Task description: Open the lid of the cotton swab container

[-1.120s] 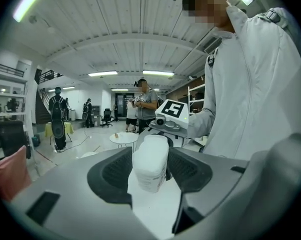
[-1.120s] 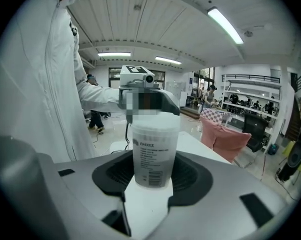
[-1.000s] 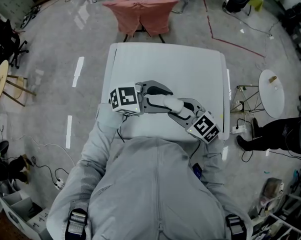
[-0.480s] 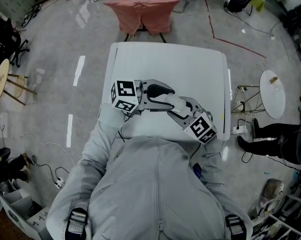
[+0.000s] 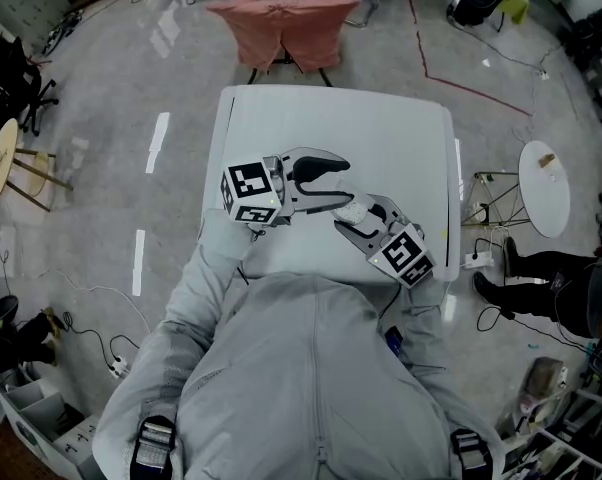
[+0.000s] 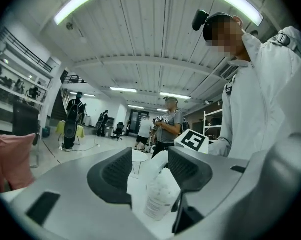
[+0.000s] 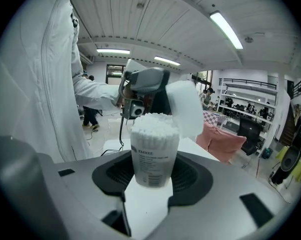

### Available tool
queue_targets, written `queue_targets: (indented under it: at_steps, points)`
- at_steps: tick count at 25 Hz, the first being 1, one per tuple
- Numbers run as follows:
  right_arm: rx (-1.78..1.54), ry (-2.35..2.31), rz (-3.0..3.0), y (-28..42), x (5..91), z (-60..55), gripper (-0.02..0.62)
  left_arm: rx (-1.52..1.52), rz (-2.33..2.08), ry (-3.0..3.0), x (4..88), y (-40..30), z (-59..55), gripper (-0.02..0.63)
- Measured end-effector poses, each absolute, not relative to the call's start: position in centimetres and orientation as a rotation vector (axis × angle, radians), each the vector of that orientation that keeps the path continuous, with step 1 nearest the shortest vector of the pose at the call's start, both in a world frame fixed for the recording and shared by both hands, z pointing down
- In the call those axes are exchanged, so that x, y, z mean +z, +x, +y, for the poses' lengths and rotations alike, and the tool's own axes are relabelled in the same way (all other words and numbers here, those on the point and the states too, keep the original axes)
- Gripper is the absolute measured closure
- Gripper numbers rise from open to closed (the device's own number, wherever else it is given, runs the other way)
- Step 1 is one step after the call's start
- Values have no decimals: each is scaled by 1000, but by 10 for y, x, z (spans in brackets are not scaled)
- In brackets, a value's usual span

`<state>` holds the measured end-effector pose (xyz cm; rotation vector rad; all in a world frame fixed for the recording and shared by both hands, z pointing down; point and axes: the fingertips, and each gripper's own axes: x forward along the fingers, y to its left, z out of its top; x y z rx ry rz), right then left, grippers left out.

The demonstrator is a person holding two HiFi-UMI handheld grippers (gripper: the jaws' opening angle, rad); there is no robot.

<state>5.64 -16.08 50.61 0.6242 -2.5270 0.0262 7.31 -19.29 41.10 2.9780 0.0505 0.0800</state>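
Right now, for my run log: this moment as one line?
right tongs: clamped on cotton swab container | lid: flipped open | left tongs: open, just widened, holding nothing

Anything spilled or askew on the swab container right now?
Nothing stands out. The container sits upright in the right gripper, swabs packed inside, none spilled. Its lid is flipped open, tilted to one side, as the job wants.
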Motion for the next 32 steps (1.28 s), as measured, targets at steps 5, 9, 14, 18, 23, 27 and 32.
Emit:
queue_targets:
  at_steps: [5,9,14,18,23,27,32]
  points:
    - [30,588,-2559,46,503,-156,371,103,-96,3022,404,74,-211,371]
    - [28,597,-2597,45,494,-155,371,160,-182,3003,416,71,-221,429]
    - [13,620,-2605,46,489,-157,371,143,-139,2950,420,73,-218,460]
    - [15,629,-2604,47,488,-156,371,164,-70,2916,425,77,-211,469]
    - [-5,640,-2590,48,486,-155,371,128,-27,2848,424,78,-208,535]
    - [-21,652,-2563,50,491,-156,373,187,-38,2815,434,78,-213,535]
    - [-57,645,-2518,51,497,-153,373,266,-30,2691,444,79,-212,537]
